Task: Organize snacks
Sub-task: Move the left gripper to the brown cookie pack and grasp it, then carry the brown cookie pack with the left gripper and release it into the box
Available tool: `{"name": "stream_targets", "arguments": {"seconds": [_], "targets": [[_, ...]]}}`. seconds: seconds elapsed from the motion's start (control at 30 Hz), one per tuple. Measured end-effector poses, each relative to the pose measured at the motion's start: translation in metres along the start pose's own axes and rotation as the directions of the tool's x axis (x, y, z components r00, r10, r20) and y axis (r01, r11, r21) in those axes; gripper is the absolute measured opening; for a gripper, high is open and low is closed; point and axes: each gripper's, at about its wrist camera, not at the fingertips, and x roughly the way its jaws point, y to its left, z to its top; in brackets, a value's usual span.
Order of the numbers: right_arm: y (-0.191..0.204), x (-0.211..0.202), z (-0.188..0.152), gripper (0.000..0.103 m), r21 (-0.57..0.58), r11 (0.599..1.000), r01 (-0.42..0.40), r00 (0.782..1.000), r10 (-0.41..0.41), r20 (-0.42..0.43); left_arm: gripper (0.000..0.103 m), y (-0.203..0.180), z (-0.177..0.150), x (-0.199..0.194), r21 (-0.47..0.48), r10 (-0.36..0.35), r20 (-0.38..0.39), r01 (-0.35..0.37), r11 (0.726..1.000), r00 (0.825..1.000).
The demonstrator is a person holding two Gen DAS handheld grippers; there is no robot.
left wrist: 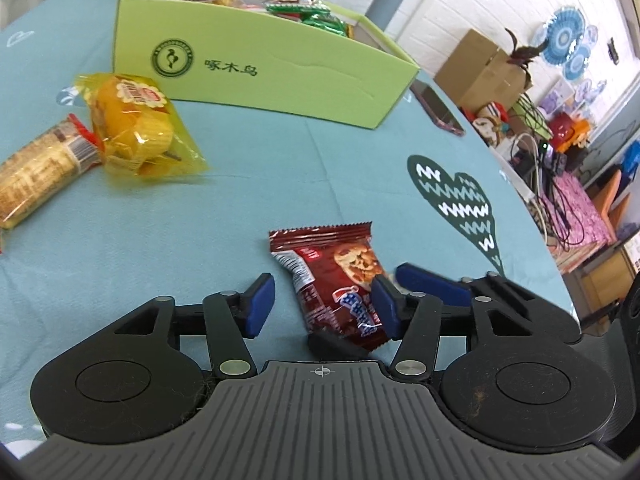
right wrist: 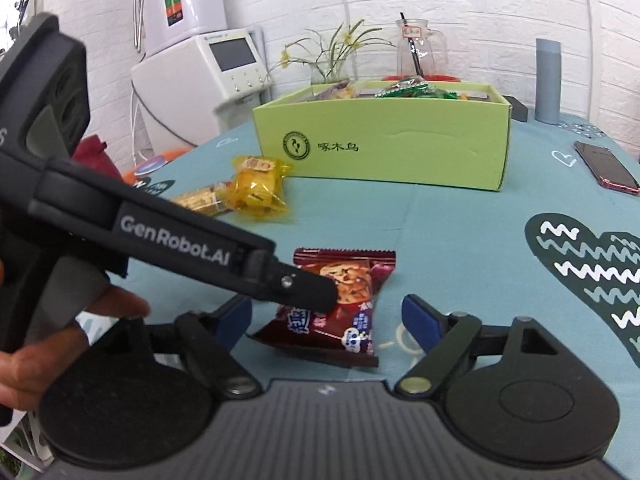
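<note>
1. Now: red-brown cookie packet [left wrist: 336,280], crimped at its ends, with a chocolate-chip cookie picture and blue-white lettering too blurred to read, lies on the teal tablecloth [left wrist: 280,168], well short of the green box [left wrist: 256,68].
2. Left gripper [left wrist: 324,306]: jaws partly apart, straddling the packet's near end; right pad [left wrist: 384,304] touches the wrapper edge, left pad stands clear. Not clamped.
3. Right gripper [right wrist: 328,322]: jaws wide, packet between them, neither pad touching. Released.
4. Left gripper's side reads "GenRobot.AI" in the right wrist view.
5. Box front: round dark-green emblem plus "啄木鸟". Wrapped snacks show inside.
6. Yellow cake packet [left wrist: 136,128] and a long wafer packet [left wrist: 36,168] lie near the box's left front corner.
</note>
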Motion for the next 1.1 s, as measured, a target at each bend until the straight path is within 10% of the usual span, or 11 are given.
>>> {"name": "stream_targets", "arguments": {"seconds": [0.27, 0.6, 0.87, 1.1], "targets": [[0.003, -0.003, 0.018, 0.064, -0.061, 0.998, 0.035, 0.998, -0.032, 0.049, 0.020, -0.018, 0.013, -0.004, 0.069, -0.021, 0.047, 0.018, 0.997, 0.999], [-0.059, 0.024, 0.133, 0.064, -0.105, 0.986, 0.126, 0.970, -0.101, 0.220, 0.020, -0.048, 0.153, 0.013, 0.137, -0.070, 0.190, 0.044, 0.990, 0.979], [-0.120, 0.109, 0.198, 0.064, -0.062, 0.996, 0.059, 0.986, -0.049, 0.161, 0.019, -0.028, 0.246, 0.083, 0.138, 0.012, 0.158, -0.034, 0.990, 0.987], [-0.135, 0.149, 0.193, 0.068, -0.045, 0.999, 0.029, 0.992, -0.024, 0.122, 0.024, -0.004, 0.246, 0.120, 0.147, 0.003, 0.133, -0.023, 0.989, 0.991]]}}
